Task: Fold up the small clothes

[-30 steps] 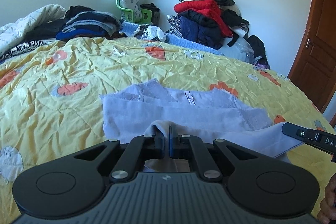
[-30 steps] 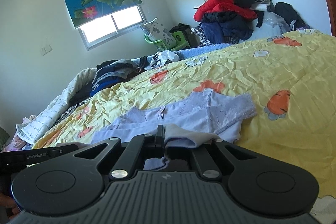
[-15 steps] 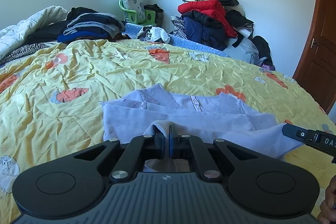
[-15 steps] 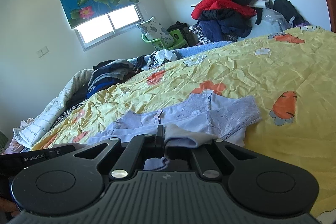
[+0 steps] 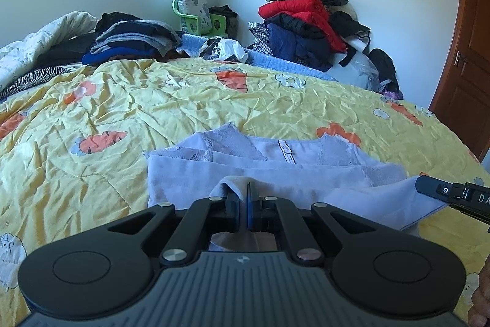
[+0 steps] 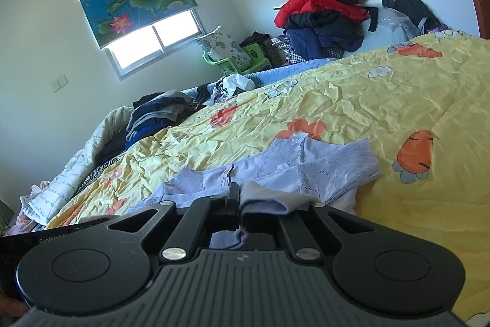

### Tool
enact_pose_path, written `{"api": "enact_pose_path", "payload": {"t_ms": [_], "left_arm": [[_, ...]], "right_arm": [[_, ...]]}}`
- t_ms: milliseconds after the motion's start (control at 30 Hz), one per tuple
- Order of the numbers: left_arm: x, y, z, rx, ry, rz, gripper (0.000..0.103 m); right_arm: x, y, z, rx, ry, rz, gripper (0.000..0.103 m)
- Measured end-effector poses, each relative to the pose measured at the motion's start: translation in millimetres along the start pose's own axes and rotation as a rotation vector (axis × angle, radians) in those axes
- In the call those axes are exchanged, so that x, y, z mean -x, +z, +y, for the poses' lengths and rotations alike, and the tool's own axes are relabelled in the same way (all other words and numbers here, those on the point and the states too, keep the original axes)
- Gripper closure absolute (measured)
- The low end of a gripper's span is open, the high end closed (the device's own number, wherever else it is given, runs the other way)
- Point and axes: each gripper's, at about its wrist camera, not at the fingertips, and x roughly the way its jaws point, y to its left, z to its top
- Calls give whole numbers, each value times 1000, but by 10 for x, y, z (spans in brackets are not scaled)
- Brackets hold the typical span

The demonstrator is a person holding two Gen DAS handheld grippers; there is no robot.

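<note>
A small lilac garment (image 5: 275,170) with lace sleeves lies on the yellow carrot-print quilt (image 5: 153,100), its near hem lifted and carried over the body. My left gripper (image 5: 243,192) is shut on a pinch of that hem. In the right wrist view the same lilac garment (image 6: 321,164) spreads ahead, and my right gripper (image 6: 238,198) is shut on another fold of the hem, which drapes over the right finger. The right gripper's body (image 5: 453,193) shows at the left view's right edge.
Folded dark clothes (image 5: 134,36) are stacked at the bed's far left beside a white duvet (image 5: 39,39). A heap of red and dark jackets (image 5: 309,23) stands against the far wall. A green chair with a pillow (image 5: 196,11) stands under the window, a wooden door (image 5: 468,51) at right.
Both grippers have carried the lifted hem a little further over the garment. The lace sleeve in the right wrist view has shifted right. Both grips are unchanged.
</note>
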Motion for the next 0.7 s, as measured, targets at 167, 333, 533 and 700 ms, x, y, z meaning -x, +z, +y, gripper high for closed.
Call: {"api": "enact_pose_path", "payload": {"t_ms": [167,333,533,700], "left_arm": [[-4,15,-3,2,-4,1,98],[5,73,8,5,-13,-1,98],[-28,171,2,-6,-8,-8,98],[-117,245,-7,-14,5,-12,98]], "right_arm": [[-7,11,-6,3,0,1,97],[-24,51,-6,4,3,-5,97],[-59,139,35,17,7,-17,97],[-153,183,50,19,3,-16,97]]}}
